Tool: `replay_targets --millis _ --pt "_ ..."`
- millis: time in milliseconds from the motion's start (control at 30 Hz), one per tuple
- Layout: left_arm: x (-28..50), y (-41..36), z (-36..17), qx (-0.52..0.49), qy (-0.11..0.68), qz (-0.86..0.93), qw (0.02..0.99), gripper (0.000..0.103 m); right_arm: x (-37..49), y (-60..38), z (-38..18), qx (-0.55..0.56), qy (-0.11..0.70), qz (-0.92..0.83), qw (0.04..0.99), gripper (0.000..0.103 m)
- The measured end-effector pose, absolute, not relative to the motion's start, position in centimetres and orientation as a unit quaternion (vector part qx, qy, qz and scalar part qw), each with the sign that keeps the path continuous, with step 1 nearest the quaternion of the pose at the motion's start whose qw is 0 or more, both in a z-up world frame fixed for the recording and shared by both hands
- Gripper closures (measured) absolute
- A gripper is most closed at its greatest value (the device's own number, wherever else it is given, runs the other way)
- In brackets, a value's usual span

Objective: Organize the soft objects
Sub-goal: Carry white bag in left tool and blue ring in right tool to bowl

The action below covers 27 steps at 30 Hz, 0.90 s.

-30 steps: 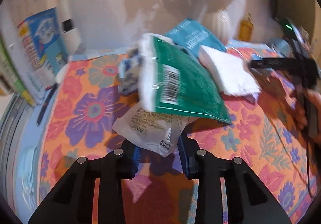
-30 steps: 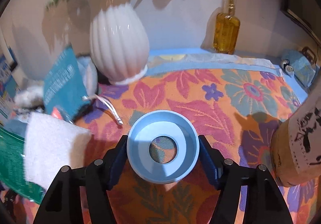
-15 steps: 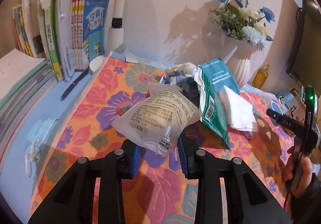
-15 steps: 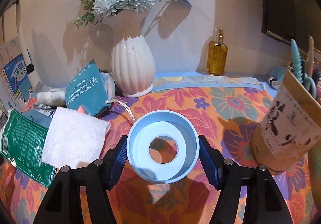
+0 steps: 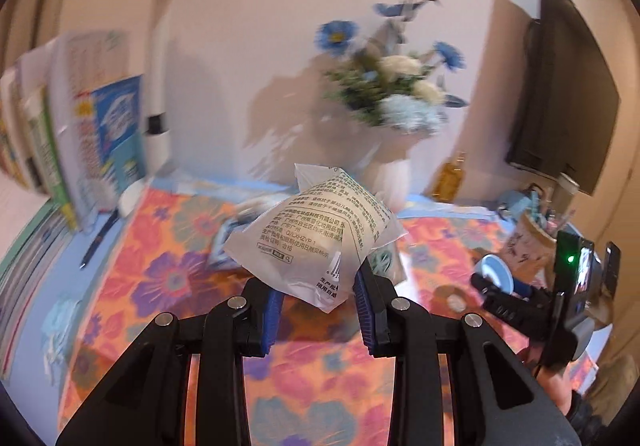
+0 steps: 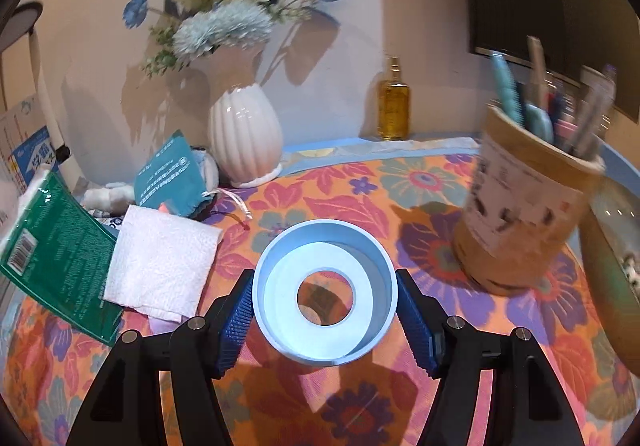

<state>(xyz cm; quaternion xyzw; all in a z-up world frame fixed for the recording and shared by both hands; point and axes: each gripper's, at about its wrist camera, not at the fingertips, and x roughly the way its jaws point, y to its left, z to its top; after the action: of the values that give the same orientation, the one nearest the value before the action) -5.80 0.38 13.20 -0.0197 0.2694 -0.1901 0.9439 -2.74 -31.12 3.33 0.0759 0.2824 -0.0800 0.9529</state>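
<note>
My left tongs (image 5: 318, 304) are clamped on a white pouch (image 5: 320, 234) lifted above the bench (image 6: 400, 206), my right tongs (image 6: 325, 312) clamp a blue ring (image 6: 325, 292), while the green packet (image 6: 56, 258) and the white towel (image 6: 160, 262) lie unsorted, so I judge most work remains

White printed pouch (image 5: 320, 234), clamped in left gripper (image 5: 318, 306), is carried higher above floral tablecloth (image 5: 168, 278) than before; green packet and white towel once just behind it are now left below, out of left view. Left view is swung up: lamp shade and dark monitor (image 5: 560, 86) now seen. Blue ring (image 6: 325, 292) in right gripper (image 6: 325, 322) is raised too; brown pen cup (image 6: 524, 222) now fully shown, blurred.
</note>
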Motion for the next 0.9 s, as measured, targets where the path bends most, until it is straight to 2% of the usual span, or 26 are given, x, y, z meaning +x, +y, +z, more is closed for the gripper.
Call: replay_targets --millis 533,900 --pt "-7.1 -17.1 16.3 0.03 0.25 -0.343 0.905 0.074 -11.9 -42.1 12.6 0.111 0.211 -0.163 0.957 0.037" --pt "-12.2 -29.8 16.1 0.088 0.24 -0.457 0.852 0.074 -16.1 -53.3 10.9 0.18 0.257 -0.259 0.913 0.036"
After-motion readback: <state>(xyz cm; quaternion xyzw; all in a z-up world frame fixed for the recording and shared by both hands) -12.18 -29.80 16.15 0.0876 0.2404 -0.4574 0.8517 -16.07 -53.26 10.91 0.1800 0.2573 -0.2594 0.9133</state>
